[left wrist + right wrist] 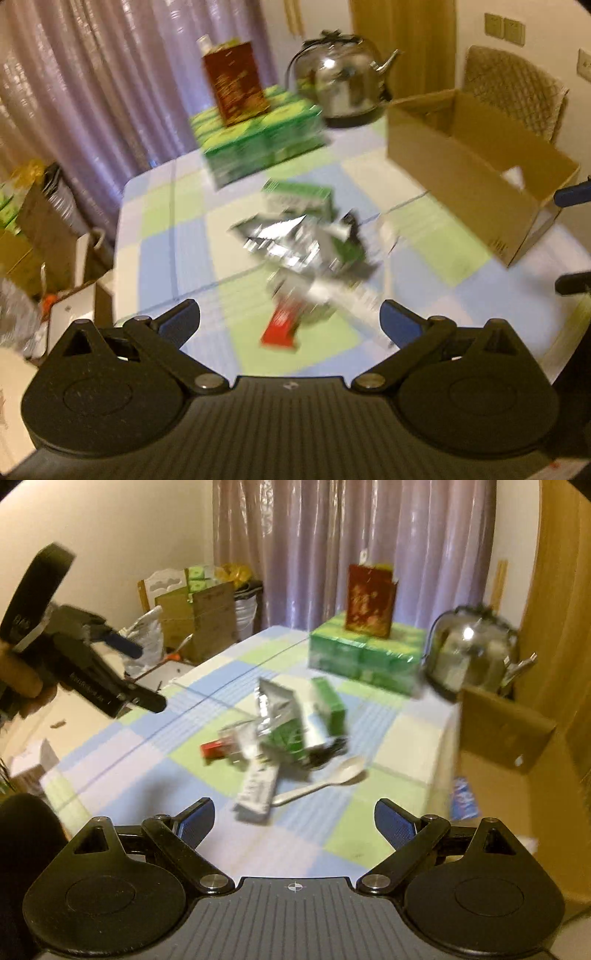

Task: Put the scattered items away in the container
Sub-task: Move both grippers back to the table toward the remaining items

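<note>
A loose pile lies mid-table on the checked cloth: a silver foil packet (280, 236) (275, 705), a green carton (299, 195) (328, 707), a red packet (282, 328) (216, 748), a white tube (340, 295) (258, 788) and a pale plastic spoon (332, 775). The open cardboard box (476, 173) (495, 757) stands to the right of the pile. My left gripper (290, 321) (142, 672) hovers open and holds nothing, just short of the red packet. My right gripper (293, 818) (572, 238) is also open and holds nothing, in front of the tube and spoon. Both views are motion-blurred.
A shrink-wrapped pack of green cartons (258, 136) with a red-brown box (236, 85) on top stands at the table's far side, beside a steel kettle (343, 81). A chair (513, 88) is behind the cardboard box. Boxes and bags (199, 616) crowd the floor on the left.
</note>
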Motion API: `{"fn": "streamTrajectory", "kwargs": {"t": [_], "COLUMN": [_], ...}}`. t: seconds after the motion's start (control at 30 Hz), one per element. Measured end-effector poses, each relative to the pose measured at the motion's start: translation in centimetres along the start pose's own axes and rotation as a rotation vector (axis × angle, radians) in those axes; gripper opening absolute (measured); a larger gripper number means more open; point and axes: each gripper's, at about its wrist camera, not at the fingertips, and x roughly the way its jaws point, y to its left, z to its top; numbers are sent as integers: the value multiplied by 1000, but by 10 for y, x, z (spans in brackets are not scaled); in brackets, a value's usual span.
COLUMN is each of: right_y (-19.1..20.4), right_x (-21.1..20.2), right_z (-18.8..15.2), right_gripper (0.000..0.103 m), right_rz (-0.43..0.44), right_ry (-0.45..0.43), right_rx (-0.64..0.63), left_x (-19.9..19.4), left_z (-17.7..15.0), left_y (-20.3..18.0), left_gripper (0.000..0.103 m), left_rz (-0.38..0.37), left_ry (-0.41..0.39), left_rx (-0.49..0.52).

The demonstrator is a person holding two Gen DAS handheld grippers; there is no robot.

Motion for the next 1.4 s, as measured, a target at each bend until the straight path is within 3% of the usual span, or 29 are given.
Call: {"fn": "streamTrajectory", "kwargs": {"t": [0.23, 0.43, 0.8, 1.0, 1.27, 1.4], "right_y": [17, 21, 1, -7, -11, -12], "right_x": [34, 70, 126, 151, 176, 184], "right_z": [-2, -7, -12, -8, -6, -3], "right_gripper": [91, 90, 77, 75, 68, 64], "right_rz": [30, 38, 93, 118, 137, 144], "right_ry": [34, 56, 81, 97, 116, 119], "right_rx": [24, 32, 118, 150, 170, 173], "left_x": [8, 40, 97, 119, 150, 162], "left_z": [-47, -62, -67, -65, -55, -49], "left_y": [22, 27, 23, 26, 29, 30], "left_gripper": [102, 102, 102, 101, 90, 80], "left_rz": [-7, -50, -94, -125, -180, -195], "left_ry": [23, 47, 87, 71, 78, 64], "left_rx": [-26, -37, -51, -63, 17, 46]}}
